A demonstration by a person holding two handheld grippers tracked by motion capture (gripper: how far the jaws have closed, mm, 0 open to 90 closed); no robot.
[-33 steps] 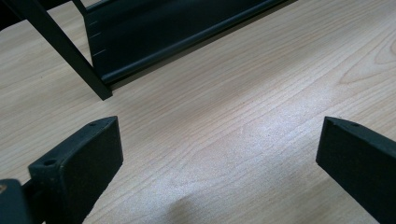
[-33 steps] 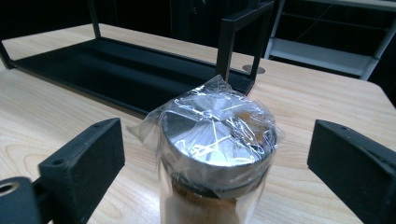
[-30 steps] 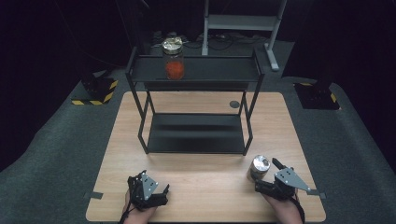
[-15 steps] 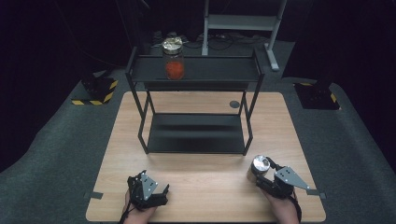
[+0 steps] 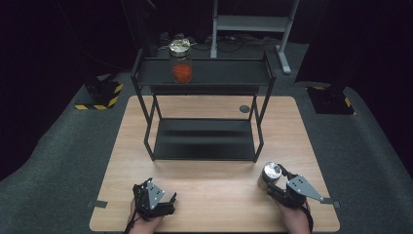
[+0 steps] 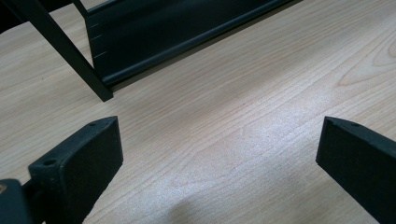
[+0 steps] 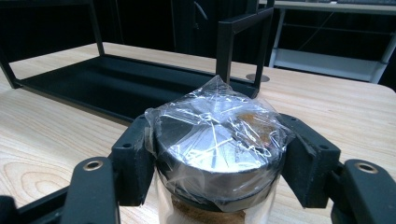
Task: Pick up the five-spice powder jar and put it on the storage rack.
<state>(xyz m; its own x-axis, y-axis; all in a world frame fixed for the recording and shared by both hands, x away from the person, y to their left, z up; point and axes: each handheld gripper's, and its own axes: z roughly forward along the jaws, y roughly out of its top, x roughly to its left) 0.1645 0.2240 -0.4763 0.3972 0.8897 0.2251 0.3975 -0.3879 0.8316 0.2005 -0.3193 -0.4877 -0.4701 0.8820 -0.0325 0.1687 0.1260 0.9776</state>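
Observation:
A glass jar with a silver lid wrapped in clear film (image 7: 217,144) stands on the wooden table (image 5: 214,195) near the front right (image 5: 271,172). My right gripper (image 5: 277,183) is shut on it, one jaw pressed to each side just under the lid. A second jar with orange contents (image 5: 181,66) stands on the top level of the black two-level rack (image 5: 204,80). My left gripper (image 5: 153,197) rests at the front left, open, its jaws wide apart over bare wood (image 6: 219,154).
The rack's lower shelf (image 5: 204,139) lies low over the table's middle; a rack leg (image 6: 70,60) is just ahead of the left gripper. A round grommet hole (image 5: 244,108) sits behind the rack. Dark floor surrounds the table, with striped bases (image 5: 100,95) at left.
The right gripper has moved in slightly on the silver-lidded jar. The left gripper has stayed put.

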